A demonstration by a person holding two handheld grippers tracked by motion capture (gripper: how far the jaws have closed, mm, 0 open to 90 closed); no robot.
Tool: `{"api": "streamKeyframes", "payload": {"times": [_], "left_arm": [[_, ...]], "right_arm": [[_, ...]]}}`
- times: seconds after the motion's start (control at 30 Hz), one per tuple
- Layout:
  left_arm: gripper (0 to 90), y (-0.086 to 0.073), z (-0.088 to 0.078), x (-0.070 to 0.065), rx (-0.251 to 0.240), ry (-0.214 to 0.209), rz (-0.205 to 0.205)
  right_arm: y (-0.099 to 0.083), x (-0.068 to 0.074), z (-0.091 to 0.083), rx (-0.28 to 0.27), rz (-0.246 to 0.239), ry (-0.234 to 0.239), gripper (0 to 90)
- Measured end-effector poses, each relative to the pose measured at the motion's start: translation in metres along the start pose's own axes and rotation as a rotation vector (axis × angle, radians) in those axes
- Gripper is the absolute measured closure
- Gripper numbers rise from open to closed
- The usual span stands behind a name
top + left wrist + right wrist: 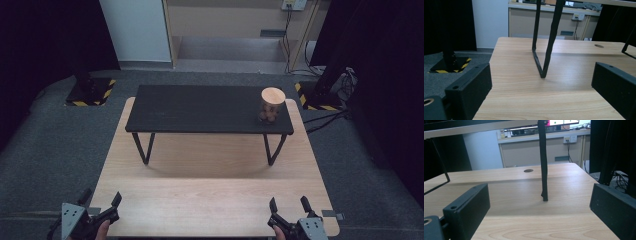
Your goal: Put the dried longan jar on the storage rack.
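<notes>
Jar (272, 105), wood-lidded, round contents, no legible label: upright at right end of black shelf (200, 107) standing on the counter (210, 200). Left claw (102, 202) and right claw (290, 206): both released, empty, at near counter edge, well apart from jar.

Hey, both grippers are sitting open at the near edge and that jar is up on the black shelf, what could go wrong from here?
1. The jar stands close to the right end of the black shelf; a clumsy approach might push it off.
2. The right gripper could clip the shelf's front edge or its right leg while reaching up.
3. The jar looks wide with a smooth wooden lid, so open jaws may grip poorly and it could slip.
</notes>
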State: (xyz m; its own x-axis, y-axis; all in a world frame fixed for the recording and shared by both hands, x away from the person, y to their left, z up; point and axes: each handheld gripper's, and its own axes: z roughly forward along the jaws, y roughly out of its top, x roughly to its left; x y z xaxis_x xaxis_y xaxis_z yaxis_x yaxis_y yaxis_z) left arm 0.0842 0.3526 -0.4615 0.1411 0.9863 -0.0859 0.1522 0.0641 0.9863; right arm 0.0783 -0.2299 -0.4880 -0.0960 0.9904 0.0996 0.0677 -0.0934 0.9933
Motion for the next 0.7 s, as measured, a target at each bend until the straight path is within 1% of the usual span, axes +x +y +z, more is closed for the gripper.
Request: {"api": "streamKeyframes", "payload": {"times": [0.1,0.47,0.7], "left_arm": [[1.6,0.0005,0.0002,0.0,0.0,0.002,0.002],[1.6,0.001,0.0013,-0.0011,0.0,0.002,0.003],[1.6,0.0021,-0.0001,-0.0027,-0.001,0.0,0.006]], "right_arm": [[-0.002,-0.0004,-0.0005,0.006,0.008,-0.003,3.0],[-0.004,-0.0028,0.001,0.009,0.012,-0.002,3.0],[0.0005,-0.0015,-0.0009,-0.003,0.009,0.014,2.8]]}}
